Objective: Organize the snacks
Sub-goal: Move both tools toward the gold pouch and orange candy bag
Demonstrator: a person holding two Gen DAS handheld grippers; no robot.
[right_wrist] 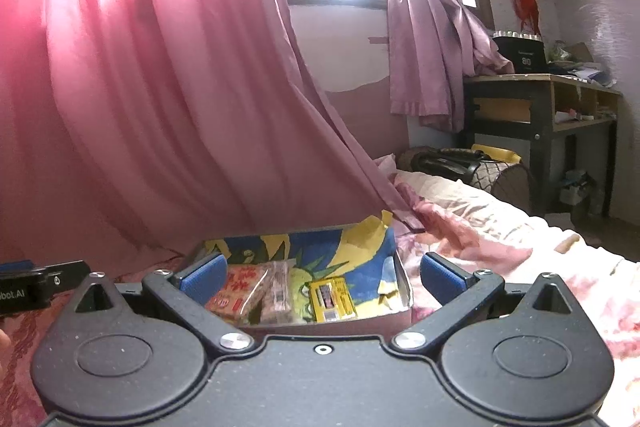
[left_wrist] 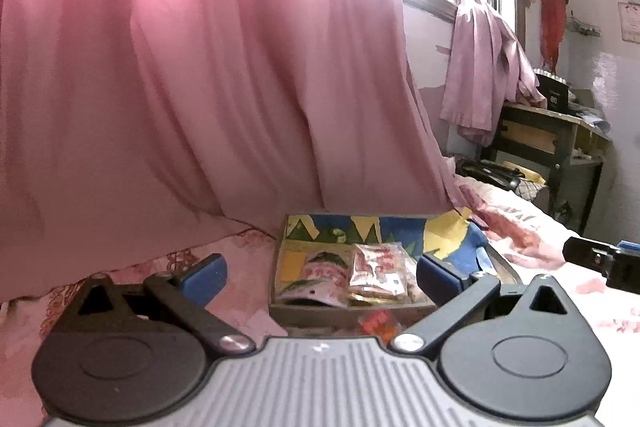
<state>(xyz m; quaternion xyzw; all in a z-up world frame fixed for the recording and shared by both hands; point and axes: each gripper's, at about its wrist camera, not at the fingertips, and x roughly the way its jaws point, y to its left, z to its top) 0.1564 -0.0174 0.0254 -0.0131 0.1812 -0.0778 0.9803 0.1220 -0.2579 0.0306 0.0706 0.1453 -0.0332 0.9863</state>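
Note:
A shallow box (left_wrist: 280,267) with a colourful cartoon lining lies on the bed, just ahead of both grippers. In the left wrist view it holds a white, red and green packet (left_wrist: 320,277) and a clear packet with red print (left_wrist: 376,267). A small orange-red packet (left_wrist: 376,323) lies in front of the box's near wall. The right wrist view shows the same box (right_wrist: 340,329) with a red-orange packet (right_wrist: 234,293), a clear packet (right_wrist: 276,289) and a yellow packet (right_wrist: 332,299). My left gripper (left_wrist: 320,273) and right gripper (right_wrist: 320,277) both stand wide open, holding nothing.
A pink curtain (left_wrist: 200,87) hangs right behind the box. The bed (right_wrist: 520,247) with its pink floral sheet stretches to the right. Farther off stand a black bag (right_wrist: 452,159) and a wooden desk (right_wrist: 540,107) under the window. My right gripper's finger (left_wrist: 600,259) shows at the edge.

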